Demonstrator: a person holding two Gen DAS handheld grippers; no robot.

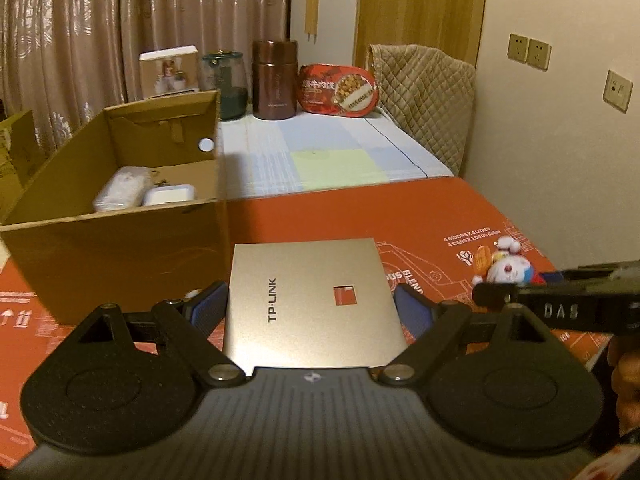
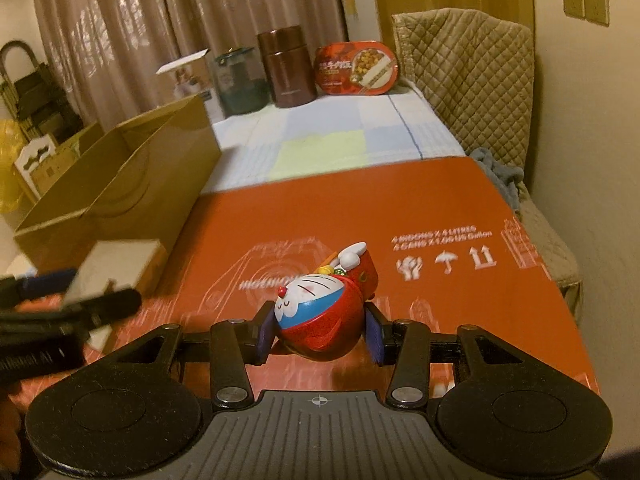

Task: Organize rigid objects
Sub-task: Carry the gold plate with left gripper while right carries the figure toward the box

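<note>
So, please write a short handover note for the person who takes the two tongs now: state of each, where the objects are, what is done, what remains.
Left tongs: around the TP-LINK box; pads at its sides, grip not certain.
Right tongs: pads against the Doraemon figure, lying on the red board.
Done: two white items lie in the cardboard box.
Left: TP-LINK box and figure probably go into the cardboard box.

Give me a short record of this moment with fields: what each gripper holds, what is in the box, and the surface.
left gripper: shut on the TP-LINK box, held flat
right gripper: shut on the Doraemon toy
cardboard box: open, left of both grippers
box contents: wrapped white pack and small white case, side by side
surface: flattened red carton
</note>
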